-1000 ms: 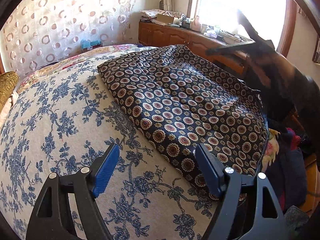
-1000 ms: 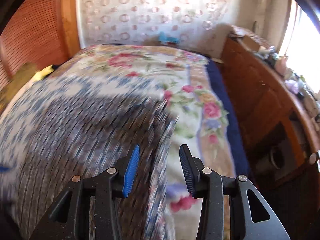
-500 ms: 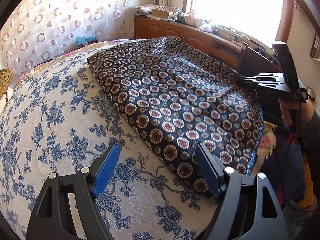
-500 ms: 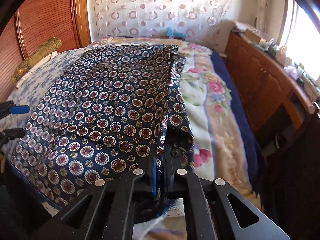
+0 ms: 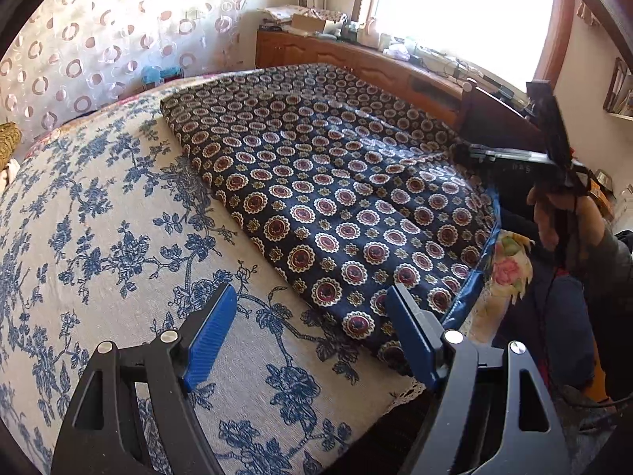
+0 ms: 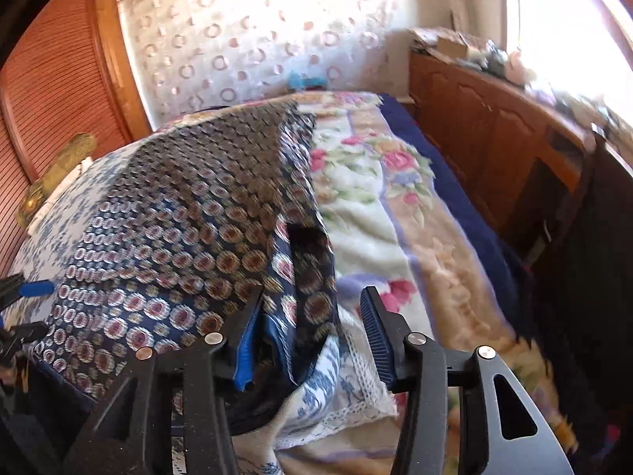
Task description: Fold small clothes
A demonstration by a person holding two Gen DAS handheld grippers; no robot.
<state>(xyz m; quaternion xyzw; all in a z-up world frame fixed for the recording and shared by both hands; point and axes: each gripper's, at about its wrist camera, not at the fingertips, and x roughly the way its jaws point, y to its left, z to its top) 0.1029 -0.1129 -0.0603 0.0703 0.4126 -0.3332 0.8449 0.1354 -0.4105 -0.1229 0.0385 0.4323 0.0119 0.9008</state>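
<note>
A dark navy cloth with round medallions [image 5: 336,182] lies spread over the right half of the bed. My left gripper [image 5: 311,291] hovers open above the cloth's near corner, with nothing between its fingers. In the right wrist view, the cloth [image 6: 178,237] has its folded right edge hanging between the jaws of my right gripper [image 6: 312,295]. Those jaws are opening: the right pad stands clear of the fabric and the left pad is close beside it. The left wrist view shows a hand [image 5: 554,213] holding the right gripper [image 5: 467,154] at the cloth's far right edge.
A blue floral bedcover [image 5: 99,237] lies under the cloth, with a flowered fleece blanket [image 6: 376,198] to its right. A wooden cabinet [image 6: 494,126] with clutter runs under the window. A louvered wardrobe door [image 6: 47,79] and a gold pillow [image 6: 59,174] are at the left.
My right gripper swung over to the cloth's right edge, shut on it, and its jaws have now parted again. The left gripper drifted a little nearer to the cloth's near corner, still open.
</note>
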